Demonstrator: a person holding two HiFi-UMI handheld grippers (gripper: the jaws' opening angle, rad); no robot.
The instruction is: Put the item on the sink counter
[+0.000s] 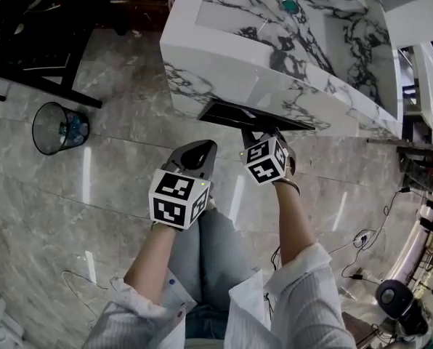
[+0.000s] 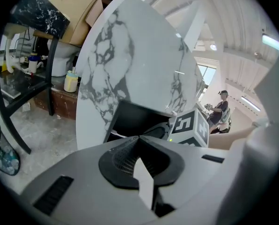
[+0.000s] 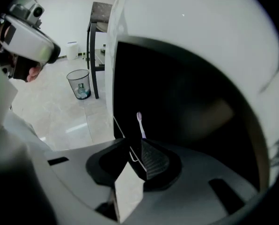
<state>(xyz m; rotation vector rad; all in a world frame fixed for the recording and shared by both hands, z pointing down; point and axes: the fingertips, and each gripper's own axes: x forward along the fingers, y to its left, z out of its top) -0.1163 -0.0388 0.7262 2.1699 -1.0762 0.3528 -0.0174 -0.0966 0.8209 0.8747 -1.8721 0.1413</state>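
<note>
Just ahead, the sink counter (image 1: 224, 75) fills the upper frame (dark recess (image 1: 245, 115) beneath); right gripper (image 3: 135, 146) grasps a toothbrush (image 3: 140, 125), left gripper (image 2: 139, 142) is clenched empty, wire bin (image 1: 59, 128) at left.

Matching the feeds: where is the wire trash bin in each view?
Head view: trash bin on the floor, left middle.
Left gripper view: trash bin at the bottom-left edge, partly cut off.
Right gripper view: trash bin upper left, by a table leg.
Shared landmark: marble sink counter.
</note>
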